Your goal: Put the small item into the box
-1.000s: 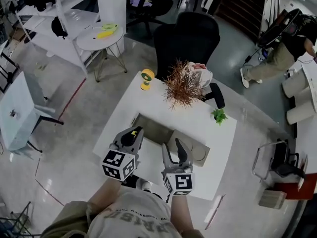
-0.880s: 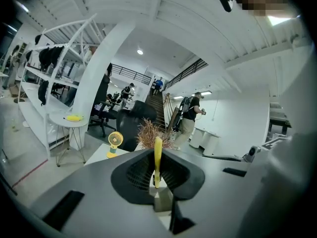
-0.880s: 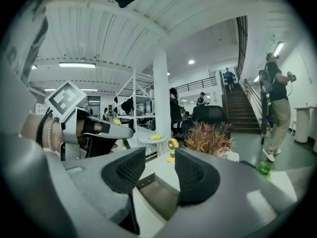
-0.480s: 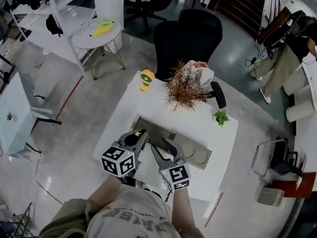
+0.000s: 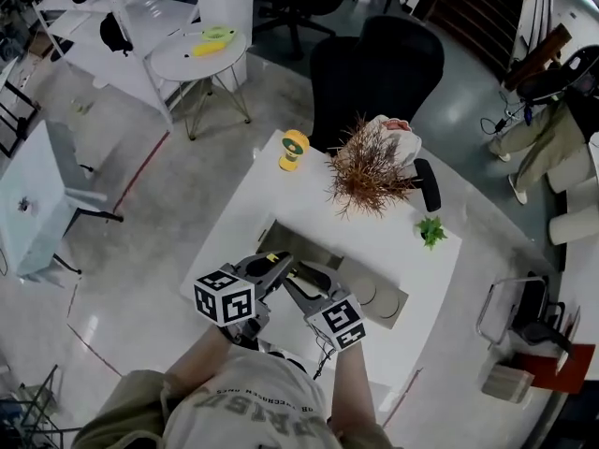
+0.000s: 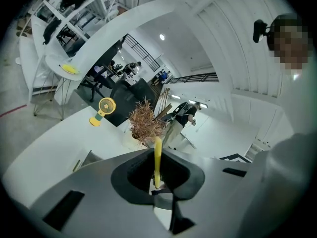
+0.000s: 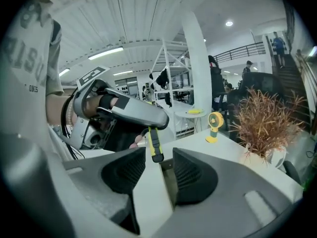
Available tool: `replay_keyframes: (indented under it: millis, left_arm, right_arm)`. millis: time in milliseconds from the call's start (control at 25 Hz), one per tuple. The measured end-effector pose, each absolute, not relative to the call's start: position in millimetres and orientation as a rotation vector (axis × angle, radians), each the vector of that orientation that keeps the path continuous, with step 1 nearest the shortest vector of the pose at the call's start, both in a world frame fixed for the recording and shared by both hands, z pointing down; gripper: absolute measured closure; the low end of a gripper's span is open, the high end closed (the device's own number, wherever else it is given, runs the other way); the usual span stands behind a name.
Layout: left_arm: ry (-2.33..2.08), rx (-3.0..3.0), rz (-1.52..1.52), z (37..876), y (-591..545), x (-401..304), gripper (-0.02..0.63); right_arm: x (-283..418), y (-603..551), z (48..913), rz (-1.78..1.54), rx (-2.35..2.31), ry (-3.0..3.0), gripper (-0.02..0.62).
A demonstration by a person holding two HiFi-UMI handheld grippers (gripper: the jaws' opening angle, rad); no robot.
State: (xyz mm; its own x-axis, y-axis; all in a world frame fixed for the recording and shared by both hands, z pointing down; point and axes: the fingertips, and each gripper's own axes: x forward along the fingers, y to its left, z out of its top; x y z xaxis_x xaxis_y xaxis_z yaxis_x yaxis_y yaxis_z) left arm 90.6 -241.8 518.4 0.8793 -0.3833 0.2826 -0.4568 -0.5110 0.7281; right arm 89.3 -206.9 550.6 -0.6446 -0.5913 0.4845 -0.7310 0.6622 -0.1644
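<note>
Left claw (image 6: 158, 188) clamped on the yellow small item (image 6: 157, 155), right claw (image 7: 166, 170) apart and empty: we judge carrying underway, lowering into the box (image 5: 304, 248) next.

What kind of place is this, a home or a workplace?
Probably a workplace, an open office or lab: a black office chair behind a white table, more white desks on a bare polished floor, and a staircase with people.

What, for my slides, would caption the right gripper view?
Left gripper shut on a yellow-and-black item, held ahead of the right gripper's open jaws.
</note>
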Motion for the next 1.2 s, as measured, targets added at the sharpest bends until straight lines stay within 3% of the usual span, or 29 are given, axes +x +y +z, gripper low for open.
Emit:
replay_keyframes:
  millis: [400,480,640,1120,1200]
  left_arm:
    - [-0.55,2.085,0.103,531.8,-239.5,89.4,0.577]
    - [-0.547,2.069,0.105,534.8,-238.6,88.9,0.577]
    - [-0.538,2.048,0.11,539.3,-237.1,88.6,0.577]
    - [-0.54,2.062,0.168,552.0,-234.6,93.2,0.574]
    - [-0.55,2.099,0.201,554.6,-235.5,93.6,0.518]
  right_arm:
    - [76.8,-204.6,547.2,0.525,0.868,-2.554,0.44]
    - [77.2,-204.1,547.6,0.522,0.862,-2.552,0.506]
    - [76.6,-201.4,550.4,0.523,0.835,-2.545,0.525]
    - [80.5,-198.0,562.1,0.488,0.835,-2.461,0.534]
    - [84.0,-197.2,565.2,0.492,0.843,-2.455,0.534]
